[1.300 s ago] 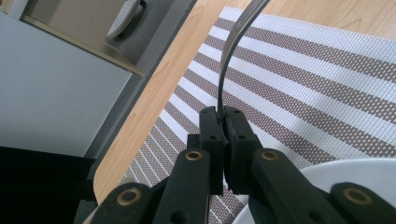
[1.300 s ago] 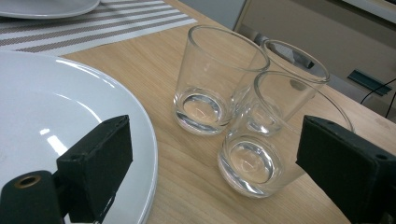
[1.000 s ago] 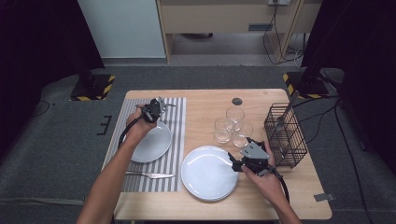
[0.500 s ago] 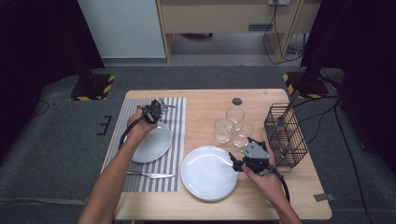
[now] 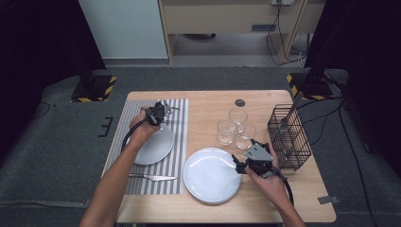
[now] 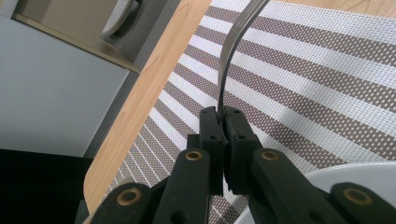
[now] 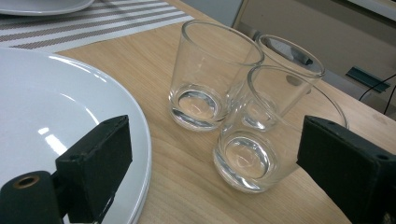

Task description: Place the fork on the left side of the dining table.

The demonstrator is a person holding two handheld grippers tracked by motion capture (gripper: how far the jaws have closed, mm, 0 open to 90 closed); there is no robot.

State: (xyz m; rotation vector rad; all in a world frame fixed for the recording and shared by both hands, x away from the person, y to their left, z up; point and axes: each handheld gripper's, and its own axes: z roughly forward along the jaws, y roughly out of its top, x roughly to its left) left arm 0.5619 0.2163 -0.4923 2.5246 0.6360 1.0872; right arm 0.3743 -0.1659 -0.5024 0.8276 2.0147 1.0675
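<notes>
My left gripper [image 5: 158,112] is over the far end of the striped placemat [image 5: 177,125], beyond the small white plate [image 5: 153,145]. It is shut on the handle of a metal fork [image 6: 228,65]; the pads [image 6: 236,135] pinch the handle and the tines point away over the mat. My right gripper [image 5: 245,161] sits low at the right rim of the large white plate [image 5: 211,176]. In the right gripper view its jaws [image 7: 215,158] stand wide open with nothing between them. They face three clear glasses [image 7: 212,77], the nearest one [image 7: 275,130] just ahead.
A knife [image 5: 153,178] lies on the placemat in front of the small plate. A black wire basket [image 5: 289,138] holding a utensil stands at the right, close to my right hand. A dark round disc [image 5: 240,102] lies near the table's far edge.
</notes>
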